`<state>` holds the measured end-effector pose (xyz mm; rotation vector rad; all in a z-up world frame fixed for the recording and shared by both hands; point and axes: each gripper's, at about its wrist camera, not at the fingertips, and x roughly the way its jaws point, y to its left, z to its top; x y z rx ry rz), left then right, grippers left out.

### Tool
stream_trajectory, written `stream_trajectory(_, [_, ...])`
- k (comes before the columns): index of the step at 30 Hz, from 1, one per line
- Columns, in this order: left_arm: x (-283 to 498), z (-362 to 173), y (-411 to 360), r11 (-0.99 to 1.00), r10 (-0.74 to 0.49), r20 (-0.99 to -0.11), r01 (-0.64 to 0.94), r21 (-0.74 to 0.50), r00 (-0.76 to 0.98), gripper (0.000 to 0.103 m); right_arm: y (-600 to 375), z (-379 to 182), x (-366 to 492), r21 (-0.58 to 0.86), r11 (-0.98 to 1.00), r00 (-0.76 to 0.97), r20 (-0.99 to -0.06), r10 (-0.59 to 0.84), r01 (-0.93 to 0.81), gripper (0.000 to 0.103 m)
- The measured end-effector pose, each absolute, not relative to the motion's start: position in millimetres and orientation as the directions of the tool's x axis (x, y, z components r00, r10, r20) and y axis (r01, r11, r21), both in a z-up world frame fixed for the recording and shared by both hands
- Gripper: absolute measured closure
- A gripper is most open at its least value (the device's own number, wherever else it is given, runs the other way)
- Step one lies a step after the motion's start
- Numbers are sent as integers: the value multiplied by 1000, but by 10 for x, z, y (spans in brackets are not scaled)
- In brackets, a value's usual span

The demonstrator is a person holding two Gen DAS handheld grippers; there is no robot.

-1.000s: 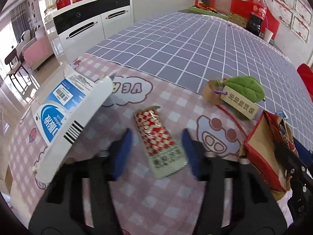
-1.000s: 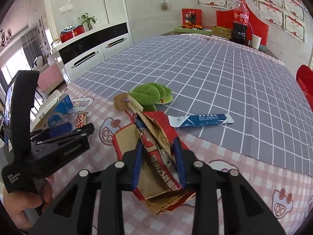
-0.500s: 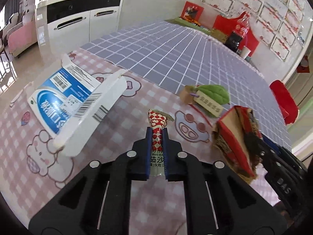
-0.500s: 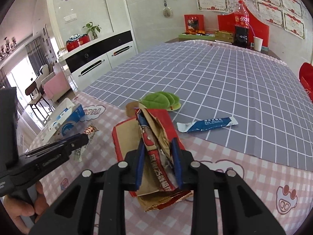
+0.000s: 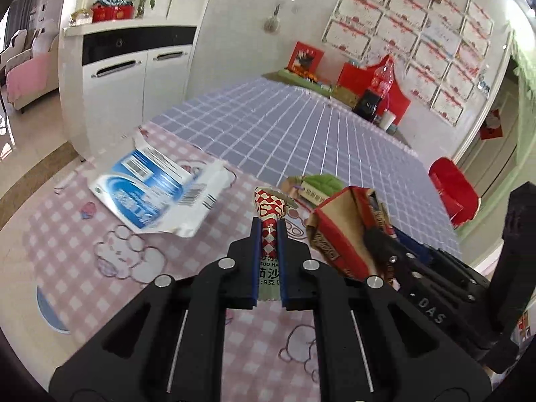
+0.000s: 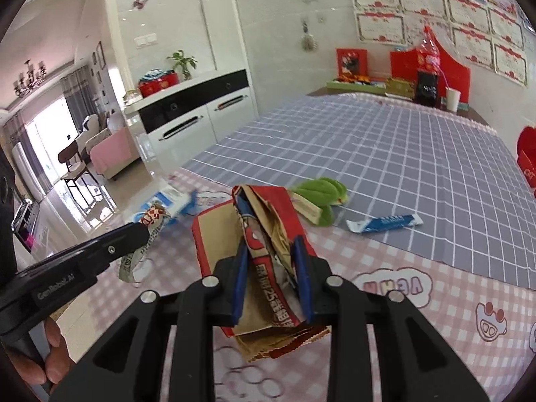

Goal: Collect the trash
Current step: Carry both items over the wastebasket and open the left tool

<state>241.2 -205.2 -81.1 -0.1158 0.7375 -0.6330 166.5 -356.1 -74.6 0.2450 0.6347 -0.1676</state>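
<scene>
My left gripper (image 5: 269,231) is shut on a red-and-white checkered snack wrapper (image 5: 268,209) and holds it up off the pink checked tablecloth (image 5: 83,241). The wrapper also shows in the right wrist view (image 6: 147,231), hanging from the left gripper's tip (image 6: 142,231). My right gripper (image 6: 270,251) is shut on a red-and-brown paper bag (image 6: 264,221), open at the top. In the left wrist view the bag (image 5: 338,227) is just right of the wrapper.
A blue-and-white carton (image 5: 150,197) lies at the left. A green leaf-shaped toy (image 6: 321,197) with a tag and a blue sachet (image 6: 385,222) lie on the grey grid cloth (image 6: 402,154). A cola bottle (image 6: 427,67) stands at the far end.
My left gripper closed on the checkered wrapper and lifted it off the table toward the bag. My right gripper kept its grip on the bag and rose a little.
</scene>
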Motion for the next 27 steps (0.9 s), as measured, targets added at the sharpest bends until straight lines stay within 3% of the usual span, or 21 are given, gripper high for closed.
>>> stream_trajectory(14, [2290,-509,-749,850,-524,-499,391,-352,690,94,-2234,-254,1887,145,989,844,-533,67,12,77])
stream_trajectory(27, [2464,-763,1107,918,-302,-520,96,-386,799,94,-498,-354,2500,170,943,754,-568,330,-285,77])
